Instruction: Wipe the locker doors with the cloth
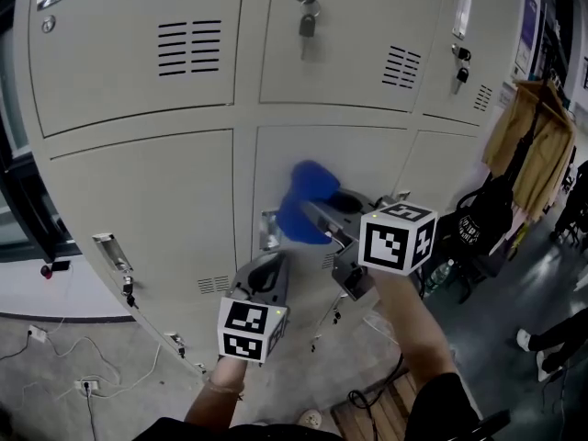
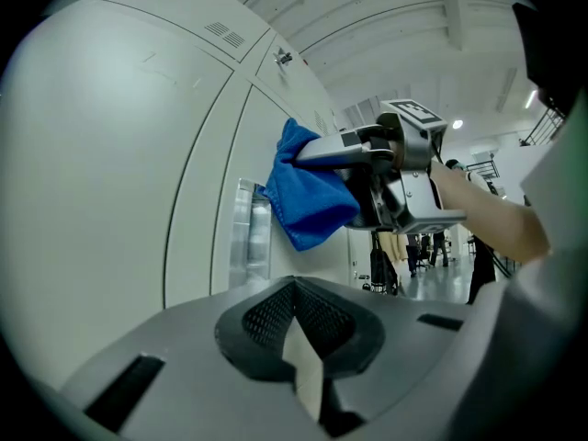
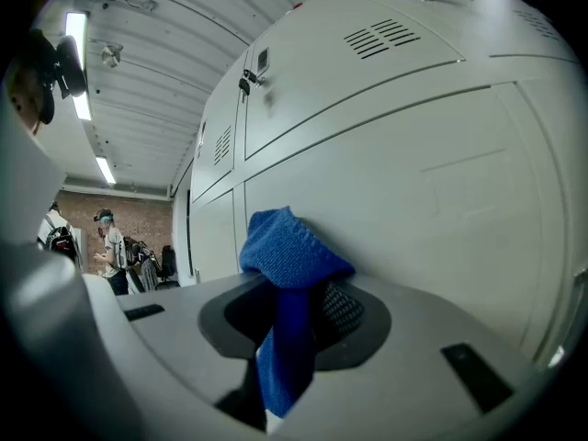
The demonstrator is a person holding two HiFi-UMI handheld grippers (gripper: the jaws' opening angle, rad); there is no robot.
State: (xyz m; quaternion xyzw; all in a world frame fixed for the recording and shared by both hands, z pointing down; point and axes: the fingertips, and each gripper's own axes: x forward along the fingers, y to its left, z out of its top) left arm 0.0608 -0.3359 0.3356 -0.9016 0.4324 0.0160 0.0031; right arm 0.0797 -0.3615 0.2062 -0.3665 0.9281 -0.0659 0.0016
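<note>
A blue cloth (image 1: 308,200) is bunched against the lower middle locker door (image 1: 377,159), beside its metal handle recess (image 1: 267,229). My right gripper (image 1: 314,215) is shut on the cloth. In the right gripper view the cloth (image 3: 289,274) fills the jaws, its folded top touching the door (image 3: 441,200). My left gripper (image 1: 266,266) hangs just below and left of the cloth, shut with nothing in it, close to the same door. The left gripper view shows its closed jaws (image 2: 299,333) under the cloth (image 2: 308,200) and the right gripper (image 2: 395,177).
Keys (image 1: 307,21) hang from locks on the upper doors. A tan jacket (image 1: 533,145) and a black bag (image 1: 478,228) hang at the right of the lockers. Cables (image 1: 64,356) lie on the floor at left. People stand far down the room (image 3: 110,246).
</note>
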